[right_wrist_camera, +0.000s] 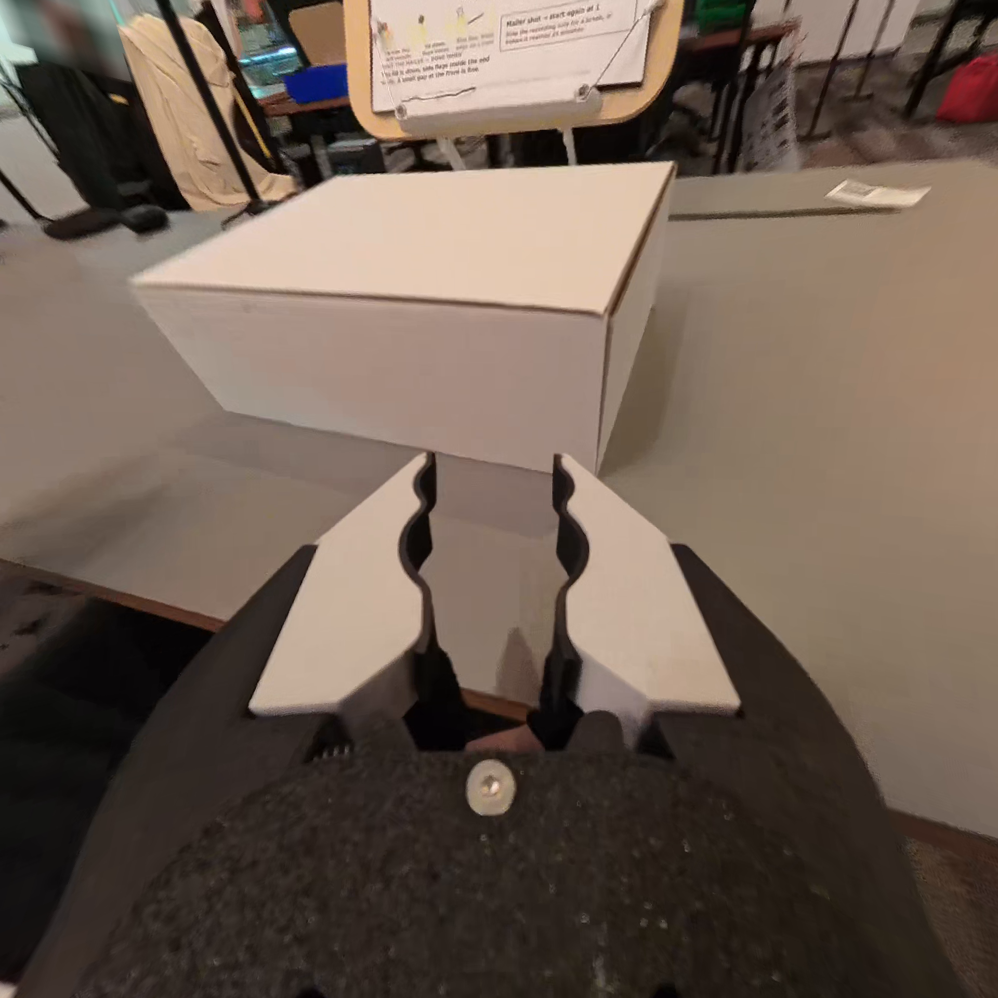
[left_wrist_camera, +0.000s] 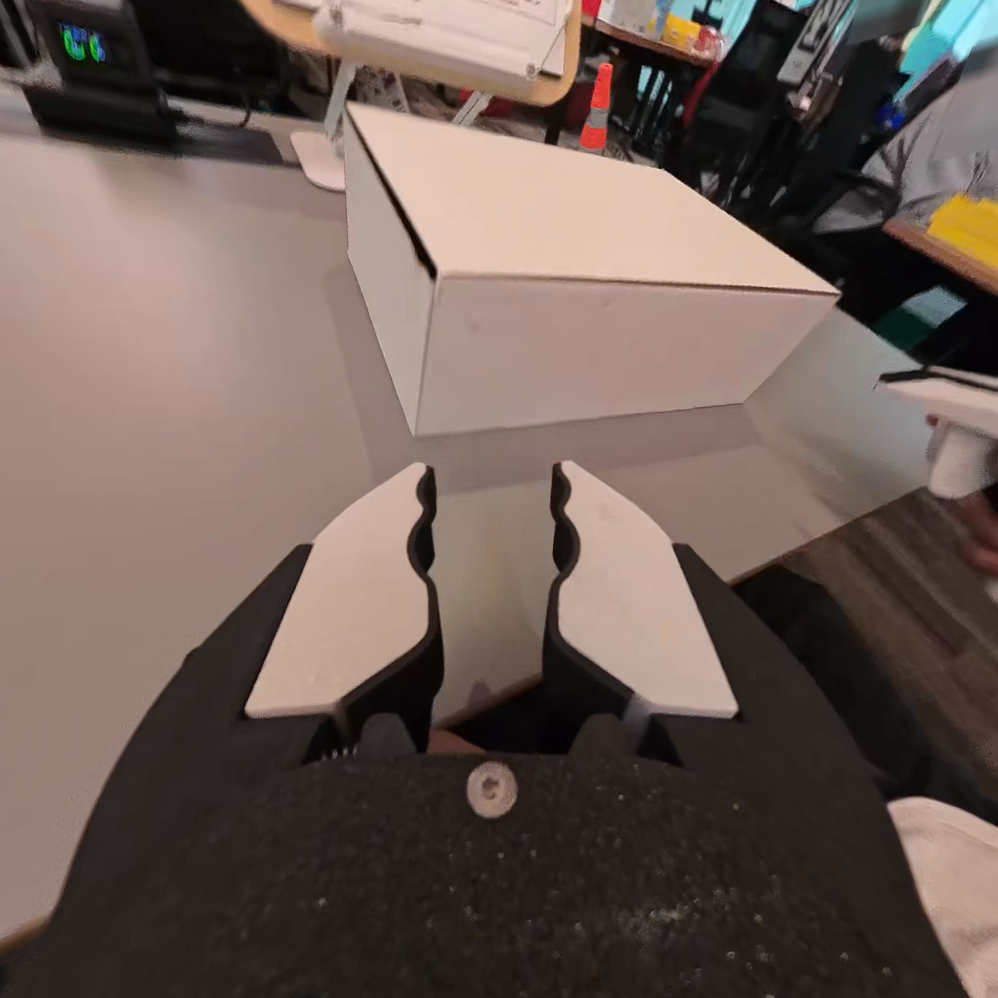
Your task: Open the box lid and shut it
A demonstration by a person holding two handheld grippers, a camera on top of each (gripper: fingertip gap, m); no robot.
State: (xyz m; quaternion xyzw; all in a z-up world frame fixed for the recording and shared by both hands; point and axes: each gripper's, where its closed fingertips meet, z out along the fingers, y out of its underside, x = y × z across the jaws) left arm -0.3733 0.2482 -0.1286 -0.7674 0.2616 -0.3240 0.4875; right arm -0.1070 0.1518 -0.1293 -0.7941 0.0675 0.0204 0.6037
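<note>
A white cardboard box (left_wrist_camera: 567,281) with its lid (left_wrist_camera: 540,205) down stands on the grey table (left_wrist_camera: 162,378). It also shows in the right wrist view (right_wrist_camera: 410,345), lid (right_wrist_camera: 432,243) flat on top. My left gripper (left_wrist_camera: 491,475) is open and empty, a little short of the box's front left corner. My right gripper (right_wrist_camera: 492,464) is open and empty, its tips close in front of the box's front right lower edge. The right gripper also shows at the right edge of the left wrist view (left_wrist_camera: 950,399).
A board on a white stand (right_wrist_camera: 513,59) with a paper sheet stands behind the box. A black device (left_wrist_camera: 92,70) sits at the far left of the table. A paper slip (right_wrist_camera: 875,194) lies at the far right. An orange cone (left_wrist_camera: 597,108) and chairs stand beyond. The grippers' ends are close to 30 cm from one another.
</note>
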